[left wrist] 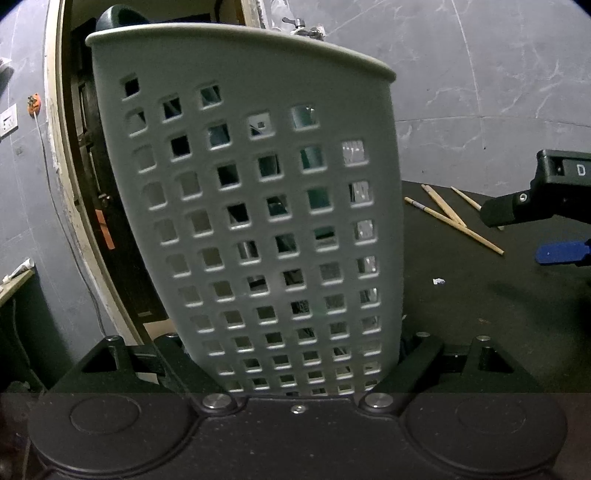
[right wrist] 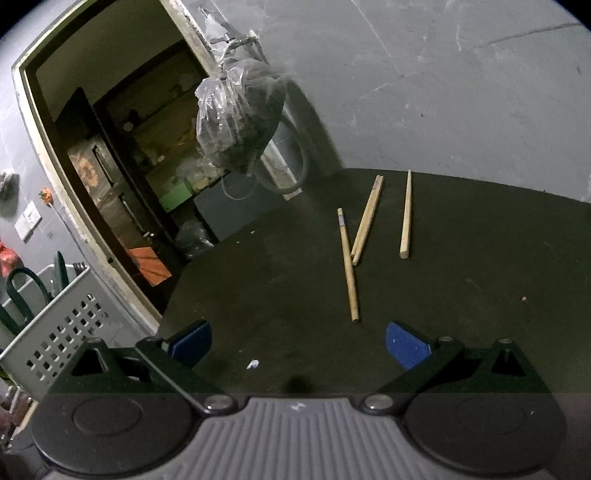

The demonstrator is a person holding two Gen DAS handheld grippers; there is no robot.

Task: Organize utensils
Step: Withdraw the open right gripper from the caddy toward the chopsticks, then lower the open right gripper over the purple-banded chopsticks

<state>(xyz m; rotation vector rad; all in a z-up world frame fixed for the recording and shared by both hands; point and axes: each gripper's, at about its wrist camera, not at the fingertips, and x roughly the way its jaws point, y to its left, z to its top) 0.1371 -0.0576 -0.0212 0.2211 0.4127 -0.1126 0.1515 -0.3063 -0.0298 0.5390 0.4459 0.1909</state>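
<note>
**Grey plastic caddy in left tongs, chopsticks loose on mat**

Grey plastic utensil caddy [left wrist: 255, 221], perforated w/ rows of square holes, fills the left wrist view. It sits between the left gripper [left wrist: 295, 373] arms, which hug its lower sides; the pads themselves are hidden behind the caddy, but the tongs look pinched on it, holding it tilted w/ rim leaning left. Thru the holes: teal and shiny metal bits, too unclear to name. A dark green handle [left wrist: 114, 18] pokes above the rim.

Right gripper [right wrist: 299, 345] tongs are spread wide, blue pads [right wrist: 406, 349] apart, nothing between them; it hangs just over the dark mat [right wrist: 480, 295]. In the left view it shows at the right edge, and its black body carries a white letter "D" [left wrist: 581, 170], the only readable writing.

Four wooden chopsticks [right wrist: 364, 240] lie on the mat ahead of the right gripper: two side by side, one crossing their near ends, one apart to the right. A small white scrap [right wrist: 252, 364] lies near the left pad.

Bkgd: grey marbled wall [right wrist: 461, 92], open doorway [right wrist: 122, 158], clear plastic bag [right wrist: 236, 118] hanging from a tap. No brand names legible.
</note>
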